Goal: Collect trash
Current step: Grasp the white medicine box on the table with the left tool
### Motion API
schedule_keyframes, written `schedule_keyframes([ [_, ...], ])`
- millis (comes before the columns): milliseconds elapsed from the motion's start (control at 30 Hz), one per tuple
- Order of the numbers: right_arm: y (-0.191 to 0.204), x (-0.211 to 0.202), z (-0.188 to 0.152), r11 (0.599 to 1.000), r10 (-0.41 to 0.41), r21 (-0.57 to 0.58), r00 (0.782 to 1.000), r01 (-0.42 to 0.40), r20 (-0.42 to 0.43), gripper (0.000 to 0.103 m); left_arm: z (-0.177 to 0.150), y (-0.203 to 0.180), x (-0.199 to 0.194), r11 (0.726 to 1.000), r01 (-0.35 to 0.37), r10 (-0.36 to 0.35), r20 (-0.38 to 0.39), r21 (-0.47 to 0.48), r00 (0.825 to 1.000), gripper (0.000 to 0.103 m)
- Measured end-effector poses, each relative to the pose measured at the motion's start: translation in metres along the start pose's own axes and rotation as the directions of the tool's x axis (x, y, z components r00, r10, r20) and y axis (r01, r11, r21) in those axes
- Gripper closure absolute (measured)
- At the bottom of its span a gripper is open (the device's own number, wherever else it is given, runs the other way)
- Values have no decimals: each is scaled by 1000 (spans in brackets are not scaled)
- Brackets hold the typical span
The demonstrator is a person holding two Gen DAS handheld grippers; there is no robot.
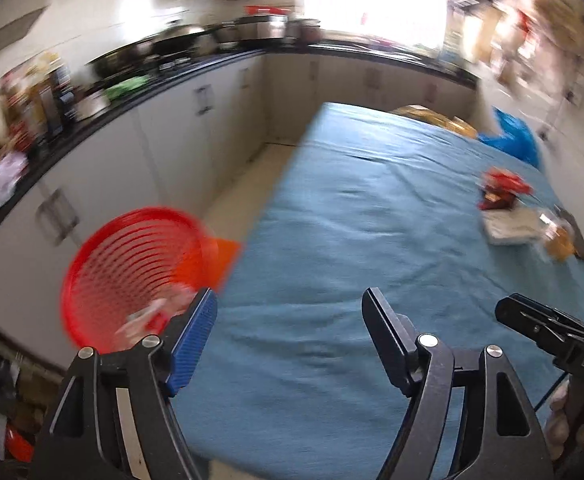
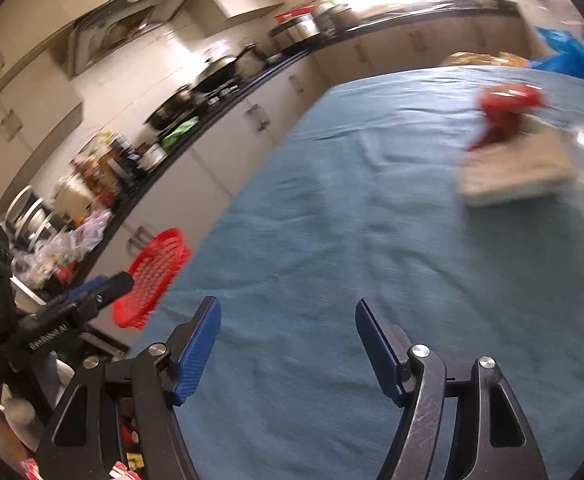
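Here, left gripper (image 1: 290, 306) over the near part of a table covered by a blue cloth (image 1: 351, 240); jaws spread wide, nothing between the blue pads, only cloth behind the gap. Red basket (image 1: 132, 272) of slatted plastic at the table's left edge, just beside the left finger, tilted with its mouth toward the camera; pale and red scraps (image 1: 152, 316) inside, blurred. Trash still on the cloth, far right: red wrapper (image 1: 501, 188) lying against a flat pale packet (image 1: 507, 230), with a clear crumpled piece (image 1: 557, 236) touching that packet's right side. Blue plastic bag (image 1: 511, 136) and a yellowish pack (image 1: 431, 114) at the far end of the table.

Likewise, right gripper (image 2: 288, 308) above the cloth, jaws released and wide apart, gap empty. Red wrapper and pale packet ahead and to its right, well apart from the fingertips. Basket low on the left, partly behind the other gripper's tip. Kitchen counter (image 2: 228, 100) with pots and bottles along the left wall. Both views smeared by motion blur
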State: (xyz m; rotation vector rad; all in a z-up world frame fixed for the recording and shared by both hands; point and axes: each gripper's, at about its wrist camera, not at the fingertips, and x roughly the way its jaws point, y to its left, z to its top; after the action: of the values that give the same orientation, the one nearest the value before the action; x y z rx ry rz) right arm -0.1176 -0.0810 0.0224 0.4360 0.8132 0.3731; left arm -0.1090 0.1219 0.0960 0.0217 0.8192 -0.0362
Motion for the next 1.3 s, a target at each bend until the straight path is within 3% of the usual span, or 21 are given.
schedule_keyframes([
  [167,-69,-42,-2,987,-94,135,994,86,59,28,17,-79,22,978,137,-135,-26,156,990,28],
  [400,-124,-85,-2,958,-162,260,978,123,134,27,48,-194,71,874,313,-299,-96,372,949,26],
  [600,-147,-101,-6,947,-176,298,969,119,174,26,67,-266,119,776,362,-329,-157,517,931,25],
  [700,-153,-99,-7,946,-156,309,973,97,171,26,73,-285,138,749,357,-317,-171,558,933,24],
  [800,-155,-95,-7,946,-135,313,978,79,161,26,77,-294,150,719,366,-324,-181,590,929,17],
  [967,-155,-90,-9,947,-108,316,981,52,163,26,67,-309,169,674,390,-293,-258,627,921,16],
  [1033,-156,-90,-9,947,-98,318,981,41,167,26,64,-309,170,692,391,-302,-250,607,920,16],
  [1100,-159,-90,-10,946,-89,322,982,31,167,26,67,-305,172,729,411,-313,-268,547,911,21],
  [1133,-161,-90,-10,945,-88,325,982,29,166,26,69,-301,170,749,417,-321,-268,515,908,41],
  [1167,-163,-89,-11,945,-87,326,982,29,165,26,70,-296,169,765,442,-339,-291,468,895,72],
  [1200,-164,-88,-11,944,-88,329,982,30,164,26,70,-292,169,779,448,-334,-314,439,889,91],
  [1300,-164,-88,-11,943,-95,331,982,37,162,26,64,-281,159,806,434,-321,-319,402,892,90],
])
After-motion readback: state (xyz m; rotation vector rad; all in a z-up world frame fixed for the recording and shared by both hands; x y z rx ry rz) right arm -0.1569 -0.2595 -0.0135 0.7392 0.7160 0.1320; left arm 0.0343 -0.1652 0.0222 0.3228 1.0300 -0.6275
